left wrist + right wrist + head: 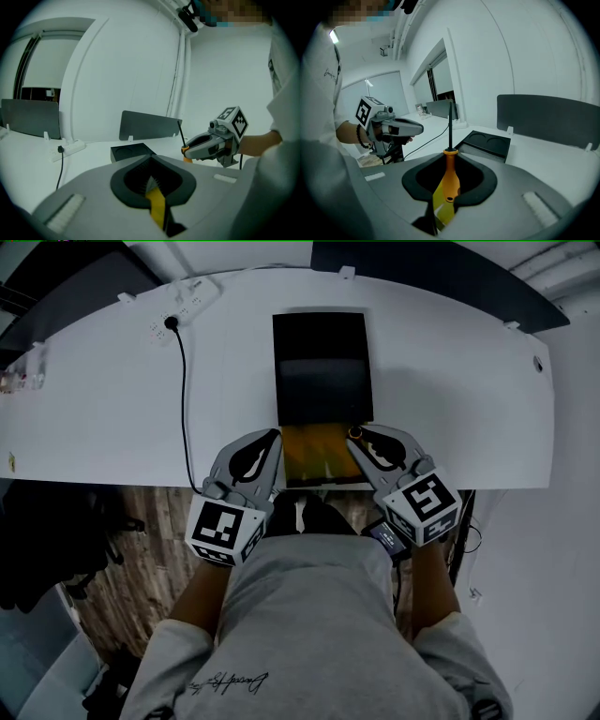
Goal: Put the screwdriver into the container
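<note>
Rt gripper (pixel 451 161), lower centre: jaws pinching screwdriver (pixel 449 180) by handle, shaft upright. Container (pixel 322 362) just ahead, frame centre, on worktop (pixel 450 390). Lt gripper (pixel 149 161) alongside, jaws pressed together, empty.

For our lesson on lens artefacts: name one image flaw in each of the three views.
Head view: the wide lens bows the white table edge into an arc. Left gripper view: a dark round vignette, near jaws soft, right gripper sharper. Right gripper view: walls curve, screwdriver crisp.
</note>
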A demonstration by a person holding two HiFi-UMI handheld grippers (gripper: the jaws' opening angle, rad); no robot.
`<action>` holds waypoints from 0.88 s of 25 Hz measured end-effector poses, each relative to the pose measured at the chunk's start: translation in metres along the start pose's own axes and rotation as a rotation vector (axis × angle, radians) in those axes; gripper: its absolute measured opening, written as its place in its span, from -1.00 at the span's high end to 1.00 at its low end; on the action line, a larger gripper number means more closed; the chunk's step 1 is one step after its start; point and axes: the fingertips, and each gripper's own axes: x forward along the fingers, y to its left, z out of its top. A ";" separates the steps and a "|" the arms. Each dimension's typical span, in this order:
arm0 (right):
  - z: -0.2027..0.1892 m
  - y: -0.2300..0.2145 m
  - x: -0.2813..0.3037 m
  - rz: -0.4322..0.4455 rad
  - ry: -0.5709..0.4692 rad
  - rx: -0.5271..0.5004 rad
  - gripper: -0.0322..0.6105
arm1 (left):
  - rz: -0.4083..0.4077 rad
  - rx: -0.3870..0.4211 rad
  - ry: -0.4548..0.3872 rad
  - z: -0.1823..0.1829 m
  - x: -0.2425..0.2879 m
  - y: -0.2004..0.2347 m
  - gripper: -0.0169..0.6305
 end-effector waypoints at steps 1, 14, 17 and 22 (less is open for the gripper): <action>-0.003 -0.001 0.001 -0.001 0.009 -0.002 0.64 | -0.001 -0.002 0.004 -0.002 0.001 0.000 0.95; -0.045 -0.003 0.022 0.001 0.133 -0.049 0.64 | 0.001 -0.026 0.033 -0.024 0.002 0.001 0.95; -0.055 -0.004 0.027 0.000 0.157 -0.055 0.64 | 0.003 -0.031 0.039 -0.028 0.001 0.002 0.95; -0.069 -0.006 0.033 0.000 0.196 -0.066 0.64 | 0.010 -0.040 0.045 -0.036 0.001 0.006 0.95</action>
